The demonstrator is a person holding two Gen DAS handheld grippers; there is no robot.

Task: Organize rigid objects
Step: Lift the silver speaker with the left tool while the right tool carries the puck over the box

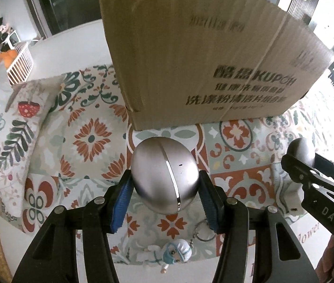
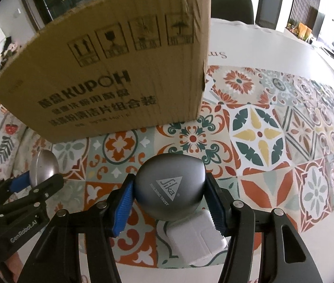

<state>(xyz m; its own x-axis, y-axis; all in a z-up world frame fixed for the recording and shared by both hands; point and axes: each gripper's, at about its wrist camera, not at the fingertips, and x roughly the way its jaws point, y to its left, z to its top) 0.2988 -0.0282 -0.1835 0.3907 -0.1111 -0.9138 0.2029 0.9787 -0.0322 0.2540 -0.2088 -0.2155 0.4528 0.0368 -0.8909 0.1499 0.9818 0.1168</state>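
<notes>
the left gripper (image 1: 165,184) is clamped on a silver egg-shaped case (image 1: 164,174), held above the patterned tablecloth (image 1: 84,136) just in front of the cardboard box (image 1: 202,59). the right gripper (image 2: 169,195) squeezes a dark grey rounded case (image 2: 170,186) marked sika, over a white charger (image 2: 195,240). a small figurine keychain (image 1: 171,253) lies below the left one.

The silver egg-shaped case (image 1: 164,176) looks like brushed metal, satin, with a polished chrome seam; the dark grey pebble-shaped case (image 2: 170,186) is smooth and matt, printed in pale ink; the cardboard box (image 1: 202,66) is rough, corrugated brown paperboard; the tablecloth (image 2: 261,141) looks smooth and printed; the white block (image 2: 195,240) is matt plastic; the finger pads (image 2: 122,207) are ribbed blue rubber on matt black plastic.
</notes>
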